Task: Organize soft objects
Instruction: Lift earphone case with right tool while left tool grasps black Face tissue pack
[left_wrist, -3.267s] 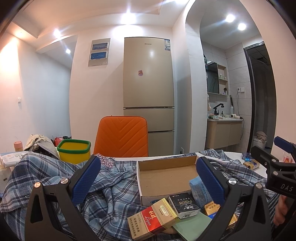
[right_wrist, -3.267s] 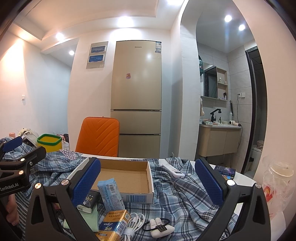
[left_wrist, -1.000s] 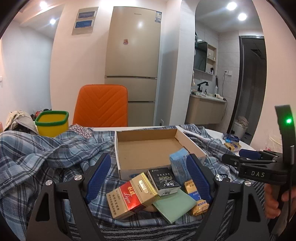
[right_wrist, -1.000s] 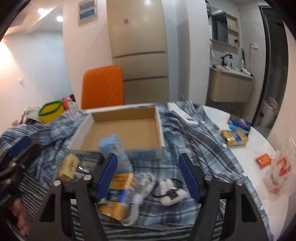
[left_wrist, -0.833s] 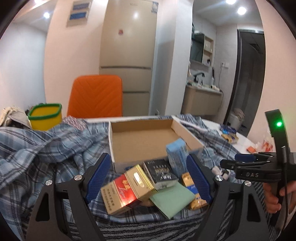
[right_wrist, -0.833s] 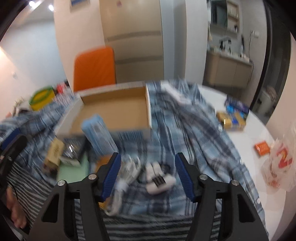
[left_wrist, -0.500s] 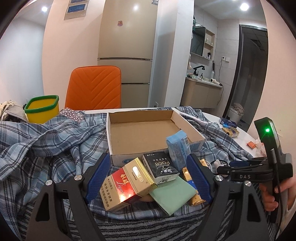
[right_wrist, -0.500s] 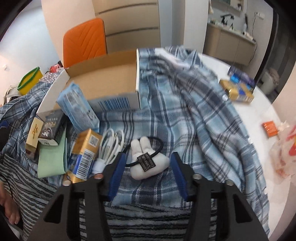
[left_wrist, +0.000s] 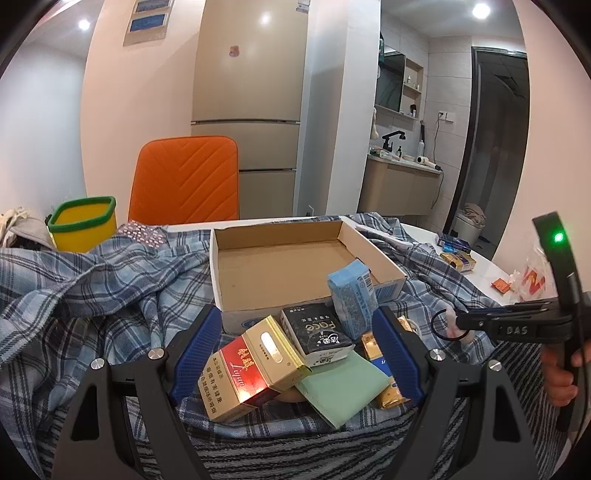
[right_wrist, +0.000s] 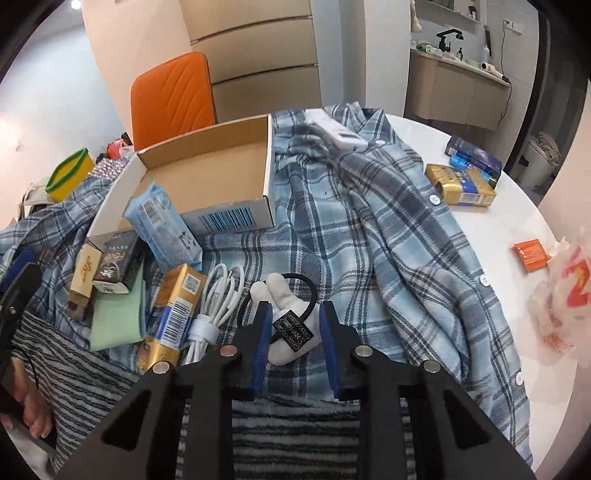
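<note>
Plaid shirt (right_wrist: 354, 229): one, blue checked, spread over the round white table (right_wrist: 491, 221); a striped grey cloth (right_wrist: 295, 435) covers its near edge.
Cardboard box (right_wrist: 207, 173): one, open-topped, nothing inside, lying on the shirt.
Packets in front of the box: a blue tissue pack (right_wrist: 162, 225) leaning on the box wall, a red-and-gold carton (left_wrist: 243, 373), a black pack (left_wrist: 316, 334), a gold pack (right_wrist: 173, 306), a green flat pouch (right_wrist: 118, 317); one coiled white cable (right_wrist: 218, 299) just beside the gold pack.
Plush hair tie (right_wrist: 286, 317): one, white and bunny-eared, with a black label and black elastic loop, on the shirt right of the cable.
Hard to make out: packs farther right on the table are small; the pouch is partly under the cartons.
Right gripper (right_wrist: 295, 332): narrowed about the plush hair tie, blue pads at either side; whether they press it, I cannot tell.
Left gripper (left_wrist: 295, 354): spread wide, holding nothing, flanking the carton heap.
</note>
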